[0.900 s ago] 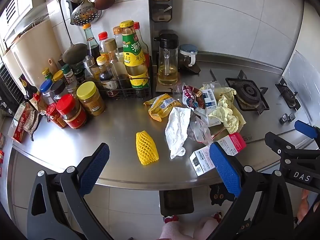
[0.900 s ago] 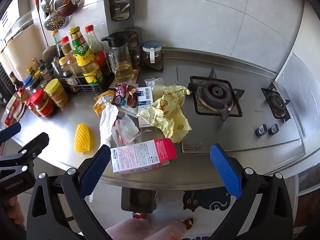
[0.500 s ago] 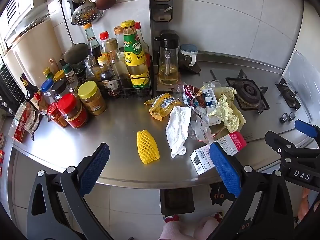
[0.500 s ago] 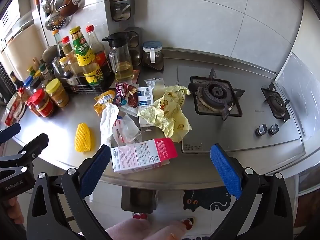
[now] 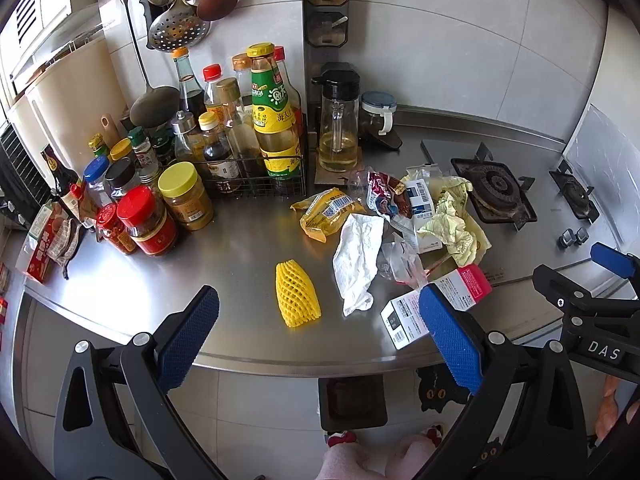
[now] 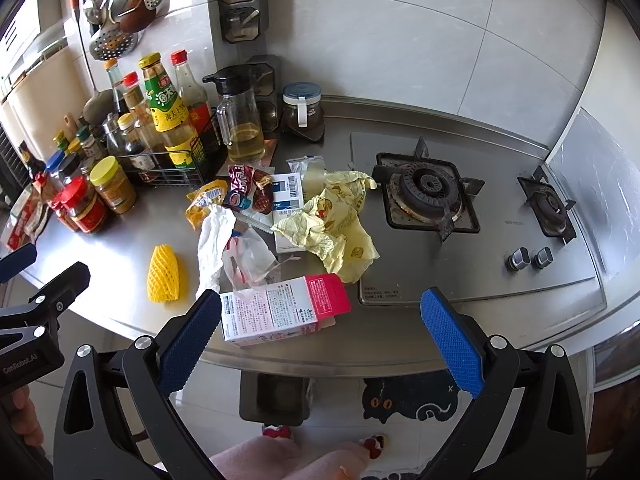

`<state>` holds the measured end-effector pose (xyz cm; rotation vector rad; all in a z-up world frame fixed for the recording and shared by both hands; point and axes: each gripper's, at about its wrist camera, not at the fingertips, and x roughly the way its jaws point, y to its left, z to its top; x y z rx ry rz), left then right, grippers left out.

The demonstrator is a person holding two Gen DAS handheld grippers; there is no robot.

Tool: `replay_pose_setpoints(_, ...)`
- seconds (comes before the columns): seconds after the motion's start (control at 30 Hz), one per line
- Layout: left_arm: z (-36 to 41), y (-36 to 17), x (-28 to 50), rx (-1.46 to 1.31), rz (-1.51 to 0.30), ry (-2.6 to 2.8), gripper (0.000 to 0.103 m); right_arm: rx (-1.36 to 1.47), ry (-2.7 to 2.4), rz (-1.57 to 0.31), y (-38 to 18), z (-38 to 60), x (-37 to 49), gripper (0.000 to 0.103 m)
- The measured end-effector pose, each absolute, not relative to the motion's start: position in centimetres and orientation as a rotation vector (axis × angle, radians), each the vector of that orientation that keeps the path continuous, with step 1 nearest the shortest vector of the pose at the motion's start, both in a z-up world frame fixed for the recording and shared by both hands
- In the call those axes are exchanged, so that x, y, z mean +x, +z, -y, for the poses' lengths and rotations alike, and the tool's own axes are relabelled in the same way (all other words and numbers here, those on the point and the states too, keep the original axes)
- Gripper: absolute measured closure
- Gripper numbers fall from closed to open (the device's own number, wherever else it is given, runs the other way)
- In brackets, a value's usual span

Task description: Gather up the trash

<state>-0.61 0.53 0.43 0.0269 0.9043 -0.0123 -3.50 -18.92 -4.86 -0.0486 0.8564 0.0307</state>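
Trash [image 6: 280,216] sits piled mid-counter [image 5: 200,276], left of the stove [image 6: 428,196]: yellow foam net [image 5: 297,294], white tissue [image 5: 358,256], pink-and-white carton [image 6: 280,310] near the front edge. Left gripper [image 5: 316,344] wide apart, holding nothing, hovering off the counter's edge. Right gripper [image 6: 318,344] same, wide apart, empty, carton just beyond its left pad.

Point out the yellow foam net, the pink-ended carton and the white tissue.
foam net [image 5: 298,294], left wrist view, middle of its mesh.
carton [image 6: 280,310], right wrist view, white printed side.
tissue [image 5: 357,256], left wrist view, crumpled middle.
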Motion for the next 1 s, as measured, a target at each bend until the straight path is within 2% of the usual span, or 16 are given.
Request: replay_pose_setpoints(1.0,-1.03,0.91,-1.06,0.019,-0.893,-0.007,0.008,-0.051,0.034,-0.851,-4.71,18.75,-4.02,0.003)
